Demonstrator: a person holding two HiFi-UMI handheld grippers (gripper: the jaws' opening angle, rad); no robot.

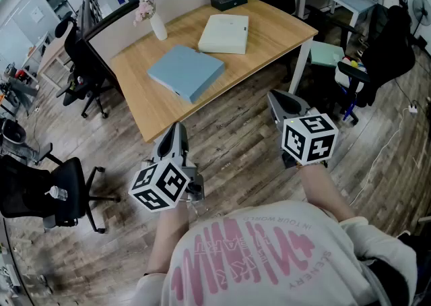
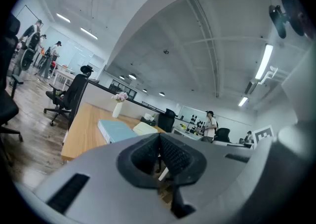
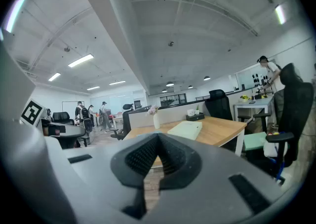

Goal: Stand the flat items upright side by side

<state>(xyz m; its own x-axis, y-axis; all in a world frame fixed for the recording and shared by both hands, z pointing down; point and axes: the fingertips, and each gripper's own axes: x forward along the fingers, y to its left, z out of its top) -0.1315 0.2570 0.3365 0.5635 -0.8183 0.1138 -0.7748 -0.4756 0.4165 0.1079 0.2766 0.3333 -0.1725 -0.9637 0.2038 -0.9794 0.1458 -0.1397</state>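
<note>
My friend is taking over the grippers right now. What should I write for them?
Left gripper: shut, empty, short of the table.
Right gripper: shut, empty, also short of it.
Blue flat item: lying flat on the table, nearer you.
Cream flat item: lying flat beyond it, not touching.
Done: nothing yet.
Left to do: stand both items upright, side by side.

Two boxes lie flat on the counter [image 1: 145,92], apart. The left box [image 1: 186,71] is nearer the front edge, the right box [image 1: 225,33] behind and right of it. Behind the left box stands the vase [image 1: 157,27], behind the right box the cup tray [image 1: 229,0]. Before the counter, over the floor [image 1: 236,156]: left claw [image 1: 176,128], right claw [image 1: 273,97].
</note>
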